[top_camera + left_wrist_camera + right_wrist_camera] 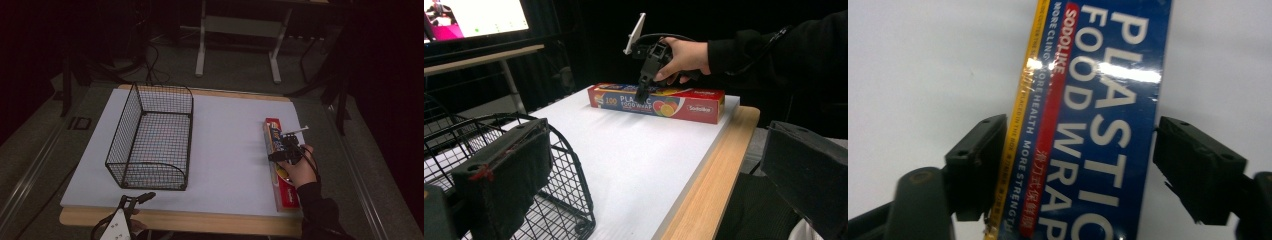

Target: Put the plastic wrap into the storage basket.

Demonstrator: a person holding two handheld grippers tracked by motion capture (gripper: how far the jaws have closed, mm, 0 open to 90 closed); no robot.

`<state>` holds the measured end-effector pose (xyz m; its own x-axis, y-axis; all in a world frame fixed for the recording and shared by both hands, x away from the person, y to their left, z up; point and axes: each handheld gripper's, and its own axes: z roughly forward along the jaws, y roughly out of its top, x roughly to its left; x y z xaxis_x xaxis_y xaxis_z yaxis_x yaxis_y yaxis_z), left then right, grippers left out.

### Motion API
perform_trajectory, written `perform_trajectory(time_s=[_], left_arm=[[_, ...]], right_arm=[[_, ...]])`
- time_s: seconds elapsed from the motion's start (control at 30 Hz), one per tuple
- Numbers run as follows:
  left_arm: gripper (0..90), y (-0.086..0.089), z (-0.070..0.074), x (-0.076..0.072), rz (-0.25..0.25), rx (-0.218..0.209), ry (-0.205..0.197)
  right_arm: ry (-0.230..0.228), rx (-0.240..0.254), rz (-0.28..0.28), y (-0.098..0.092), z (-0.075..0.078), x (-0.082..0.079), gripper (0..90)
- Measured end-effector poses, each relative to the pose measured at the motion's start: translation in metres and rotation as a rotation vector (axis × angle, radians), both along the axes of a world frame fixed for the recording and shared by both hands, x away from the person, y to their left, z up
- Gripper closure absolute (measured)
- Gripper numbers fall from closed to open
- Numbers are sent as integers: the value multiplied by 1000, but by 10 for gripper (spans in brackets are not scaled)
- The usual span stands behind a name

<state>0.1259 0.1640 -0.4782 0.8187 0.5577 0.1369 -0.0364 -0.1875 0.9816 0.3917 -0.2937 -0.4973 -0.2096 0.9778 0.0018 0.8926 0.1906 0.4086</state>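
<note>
White covers our tabletop [225, 150]. Right of the wire basket [152, 137] lies the plastic food wrap box [281, 187], long axis running away from us. Our right gripper [285, 150] straddles it crosswise, fingers [975, 162] released; our left gripper [131, 201] waits spread, farther off.

Right hand-held gripper [284, 148] sits over the box [280, 165], apparently touching it.

The plastic food wrap box [281, 165] lies flat on the white tabletop near its right edge, long and narrow, running front to back. Its side is red with a fruit picture [659, 104]; its top face is blue with big white "PLASTIC FOOD WRAP" lettering [1093, 120], glossy, catching glare
</note>
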Motion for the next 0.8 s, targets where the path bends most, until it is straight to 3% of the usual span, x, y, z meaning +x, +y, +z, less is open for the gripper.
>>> perform_trajectory(time_s=[0.23,0.27,0.43,0.73,0.8], left_arm=[[7,-1,0,0,2,4,2],[7,-1,0,0,2,5,4],[7,-3,-1,0,2,17,0],[7,-2,-1,1,3,14,4],[6,-2,-1,1,4,15,4]], right_arm=[[56,16,-22,2,0,6,298],[92,20,-36,4,-1,8,322],[113,12,-67,6,-1,11,361],[107,54,-102,1,6,8,388],[78,57,-112,-2,16,8,389]])
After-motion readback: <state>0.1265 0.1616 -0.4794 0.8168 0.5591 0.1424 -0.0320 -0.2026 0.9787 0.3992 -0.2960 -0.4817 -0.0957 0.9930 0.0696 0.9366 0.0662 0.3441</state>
